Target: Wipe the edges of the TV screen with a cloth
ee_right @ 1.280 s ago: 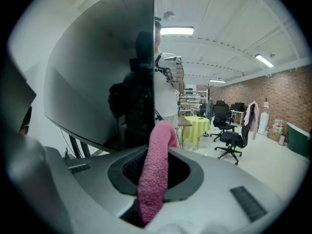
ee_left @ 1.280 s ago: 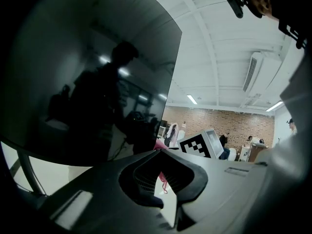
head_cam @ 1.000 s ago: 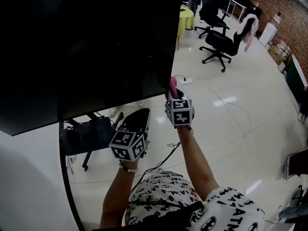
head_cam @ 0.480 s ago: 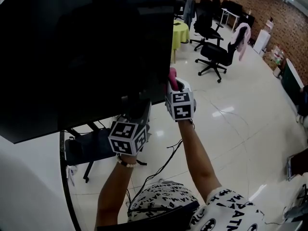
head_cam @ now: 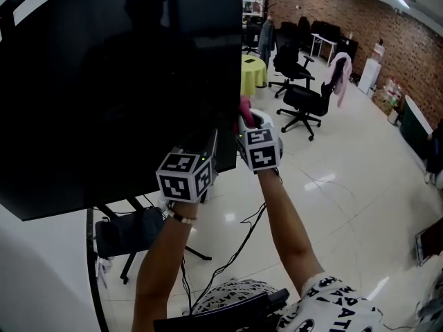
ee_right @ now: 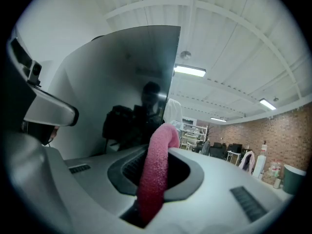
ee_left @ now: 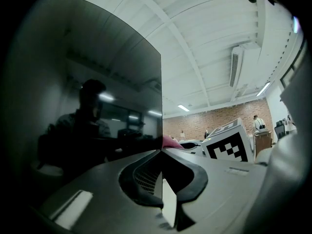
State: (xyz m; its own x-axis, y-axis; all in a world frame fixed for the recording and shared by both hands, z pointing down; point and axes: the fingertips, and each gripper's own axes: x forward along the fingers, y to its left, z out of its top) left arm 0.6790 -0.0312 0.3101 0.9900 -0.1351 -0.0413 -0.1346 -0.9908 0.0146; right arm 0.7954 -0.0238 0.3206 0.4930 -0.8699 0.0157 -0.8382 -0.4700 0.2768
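Observation:
The big black TV screen (head_cam: 124, 81) fills the upper left of the head view; its right edge runs down at about mid-frame. My right gripper (head_cam: 248, 116) is shut on a pink cloth (head_cam: 245, 106), which rests against that right edge low down. In the right gripper view the cloth (ee_right: 156, 174) stands up between the jaws, beside the TV (ee_right: 131, 82). My left gripper (head_cam: 211, 147) sits at the TV's lower right corner. In the left gripper view its jaws (ee_left: 161, 151) close on the TV's edge (ee_left: 160, 106), with the pink cloth (ee_left: 170, 141) just beyond.
Black office chairs (head_cam: 304, 99) and a yellow-covered table (head_cam: 252, 71) stand on the shiny floor to the right. A brick wall (head_cam: 360, 19) lies behind them. Under the TV are its stand with a dark bag (head_cam: 128, 230) and a cable (head_cam: 235, 247).
Both grippers have risen. The left one went from below the TV up to its lower right corner. The right one slid the cloth higher along the right edge.

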